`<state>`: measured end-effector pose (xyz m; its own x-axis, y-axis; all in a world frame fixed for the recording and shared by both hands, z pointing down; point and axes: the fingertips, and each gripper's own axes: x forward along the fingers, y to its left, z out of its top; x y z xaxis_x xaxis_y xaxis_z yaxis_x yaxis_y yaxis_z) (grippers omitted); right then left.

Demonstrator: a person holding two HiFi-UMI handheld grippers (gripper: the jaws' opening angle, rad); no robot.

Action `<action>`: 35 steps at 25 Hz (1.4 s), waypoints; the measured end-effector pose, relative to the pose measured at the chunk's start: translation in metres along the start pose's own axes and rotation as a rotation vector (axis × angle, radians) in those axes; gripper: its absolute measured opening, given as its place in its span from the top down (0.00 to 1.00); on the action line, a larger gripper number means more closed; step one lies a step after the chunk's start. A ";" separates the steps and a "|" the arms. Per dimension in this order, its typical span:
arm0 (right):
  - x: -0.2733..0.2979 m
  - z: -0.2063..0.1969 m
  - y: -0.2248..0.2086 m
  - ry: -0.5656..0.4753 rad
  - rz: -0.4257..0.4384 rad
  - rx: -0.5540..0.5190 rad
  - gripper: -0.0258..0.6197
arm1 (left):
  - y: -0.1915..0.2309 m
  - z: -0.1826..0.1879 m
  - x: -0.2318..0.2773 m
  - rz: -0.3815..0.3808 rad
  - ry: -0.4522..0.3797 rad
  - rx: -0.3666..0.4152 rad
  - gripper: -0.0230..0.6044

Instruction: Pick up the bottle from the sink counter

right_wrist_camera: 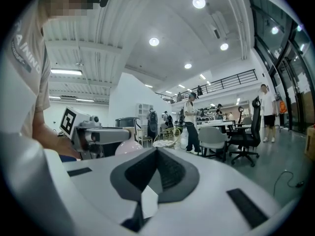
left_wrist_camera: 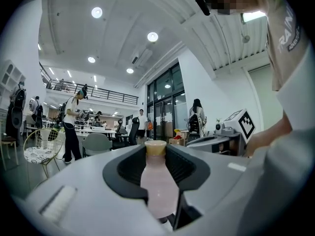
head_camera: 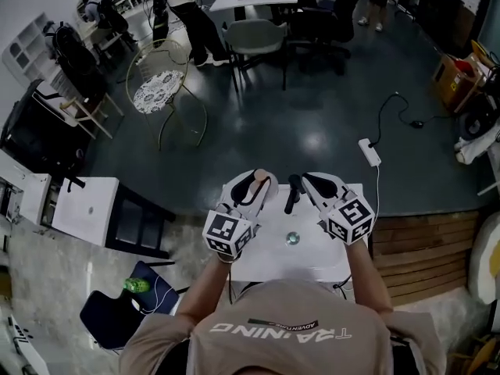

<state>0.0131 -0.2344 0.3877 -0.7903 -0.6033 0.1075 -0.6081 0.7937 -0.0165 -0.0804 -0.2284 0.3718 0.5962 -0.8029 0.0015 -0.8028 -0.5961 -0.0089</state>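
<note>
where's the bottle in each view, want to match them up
Head view: centre, the bottle shows its cap at the left gripper's jaws.
Left gripper view: lower centre, clamped between the jaws.
Right gripper view: probably the pink curve left of centre.
Shared landmark: the wire chair.

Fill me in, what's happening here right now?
A person stands at a white sink counter with a tool in each hand. The left tool is shut on a pale pink bottle with a beige cap, which sits between its jaws and points away from the person. It looks lifted off the counter, above the basin with the drain. The right tool is beside it, jaws together with nothing between them.
</note>
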 end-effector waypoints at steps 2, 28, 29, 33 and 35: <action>0.001 -0.002 0.004 0.003 0.006 0.001 0.95 | 0.002 -0.006 -0.004 0.003 0.008 -0.009 0.76; -0.022 0.001 0.010 -0.035 -0.015 -0.027 0.95 | 0.003 0.000 -0.004 -0.012 -0.034 0.008 0.76; -0.022 0.000 0.010 -0.037 -0.015 -0.026 0.95 | 0.002 0.001 -0.005 -0.013 -0.036 0.012 0.76; -0.018 0.002 0.013 -0.047 -0.010 -0.022 0.95 | 0.003 0.005 -0.006 -0.021 -0.039 0.022 0.76; -0.017 0.006 0.016 -0.053 0.000 -0.026 0.95 | 0.003 0.008 -0.007 -0.025 -0.040 0.029 0.76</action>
<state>0.0161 -0.2116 0.3798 -0.7938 -0.6058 0.0542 -0.6062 0.7952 0.0091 -0.0863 -0.2246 0.3641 0.6166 -0.7864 -0.0377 -0.7873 -0.6154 -0.0384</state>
